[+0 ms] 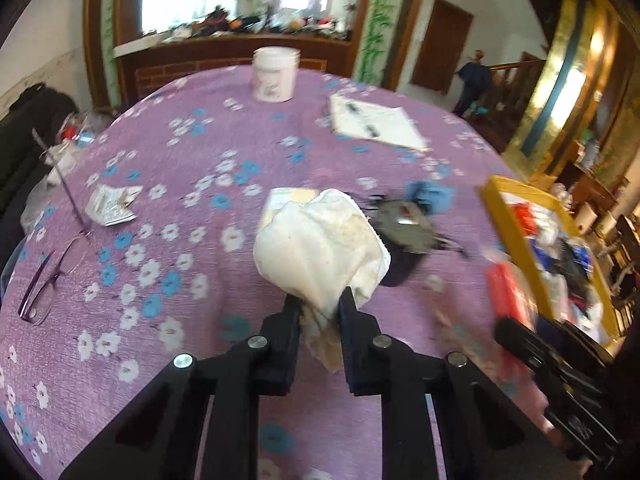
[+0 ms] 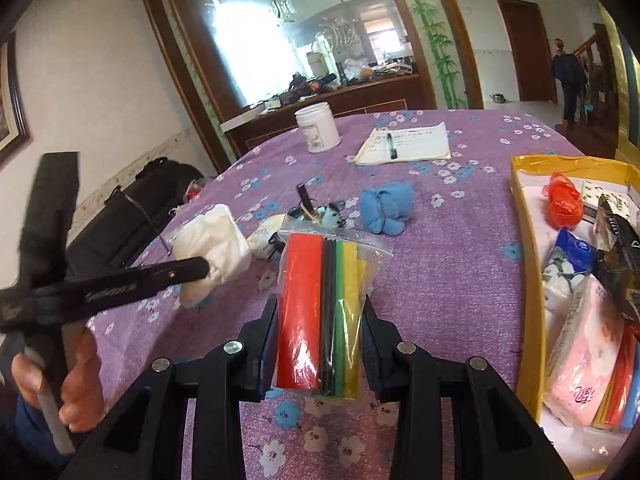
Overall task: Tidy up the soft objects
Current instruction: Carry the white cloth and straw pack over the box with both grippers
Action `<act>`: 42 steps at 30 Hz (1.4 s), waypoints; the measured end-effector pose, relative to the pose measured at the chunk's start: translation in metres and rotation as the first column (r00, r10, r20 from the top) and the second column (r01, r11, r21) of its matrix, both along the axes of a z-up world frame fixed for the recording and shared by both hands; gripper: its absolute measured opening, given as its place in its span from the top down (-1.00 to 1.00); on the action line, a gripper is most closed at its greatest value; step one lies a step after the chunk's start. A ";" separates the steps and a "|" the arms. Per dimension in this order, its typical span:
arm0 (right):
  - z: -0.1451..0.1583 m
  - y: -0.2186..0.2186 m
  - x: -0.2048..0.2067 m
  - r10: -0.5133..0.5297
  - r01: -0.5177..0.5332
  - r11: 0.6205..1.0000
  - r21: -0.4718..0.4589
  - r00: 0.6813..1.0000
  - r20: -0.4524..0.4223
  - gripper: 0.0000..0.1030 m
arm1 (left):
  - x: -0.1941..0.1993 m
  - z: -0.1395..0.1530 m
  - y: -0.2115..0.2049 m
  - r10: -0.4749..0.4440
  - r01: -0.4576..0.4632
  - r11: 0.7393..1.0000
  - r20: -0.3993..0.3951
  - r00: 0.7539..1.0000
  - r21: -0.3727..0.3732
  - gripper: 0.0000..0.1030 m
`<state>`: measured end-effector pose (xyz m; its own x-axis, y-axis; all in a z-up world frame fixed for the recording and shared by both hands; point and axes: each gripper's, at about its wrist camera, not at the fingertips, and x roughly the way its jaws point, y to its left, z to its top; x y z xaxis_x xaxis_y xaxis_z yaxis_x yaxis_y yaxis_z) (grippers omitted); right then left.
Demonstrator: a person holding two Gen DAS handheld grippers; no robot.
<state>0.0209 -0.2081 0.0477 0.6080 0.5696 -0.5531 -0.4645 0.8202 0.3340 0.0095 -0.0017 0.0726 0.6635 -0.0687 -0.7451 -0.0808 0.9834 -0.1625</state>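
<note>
My left gripper (image 1: 319, 300) is shut on a bunched white cloth (image 1: 320, 244) and holds it above the purple flowered tablecloth (image 1: 180, 168); the cloth also shows in the right wrist view (image 2: 216, 246), at the left. My right gripper (image 2: 320, 304) is shut on a clear zip bag of red, black, green and yellow sheets (image 2: 320, 312), held above the table. A blue soft bundle (image 2: 386, 208) lies on the table beyond. A yellow-rimmed box (image 2: 524, 264) at the right holds a red bag (image 2: 562, 200), tissue packs and other soft items.
A white jar (image 2: 318, 126) and a notepad with a pen (image 2: 404, 144) stand at the far side. A small dark gadget (image 1: 404, 224) lies mid-table. Glasses (image 1: 48, 276) and a crumpled wrapper (image 1: 112, 204) lie at the left. A black bag (image 2: 152, 196) sits beside the table.
</note>
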 end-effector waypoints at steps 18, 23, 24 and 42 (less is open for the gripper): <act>0.023 -0.070 -0.020 -0.167 0.163 0.982 0.100 0.986 0.027 0.25 | -0.013 0.024 -0.090 -0.193 0.192 0.981 0.064 0.979 0.013 0.67; 0.032 -0.103 -0.026 -0.231 0.225 0.965 0.135 0.972 0.034 0.24 | -0.013 0.032 -0.121 -0.246 0.244 0.969 0.074 0.966 0.031 0.67; 0.033 -0.112 -0.027 -0.250 0.243 0.960 0.142 0.968 0.035 0.24 | -0.012 0.034 -0.128 -0.257 0.255 0.966 0.077 0.963 0.037 0.67; 0.020 -0.243 -0.026 -0.580 0.581 0.801 0.141 0.813 -0.053 0.24 | 0.015 0.010 -0.286 -0.484 0.475 0.873 0.062 0.873 0.111 0.66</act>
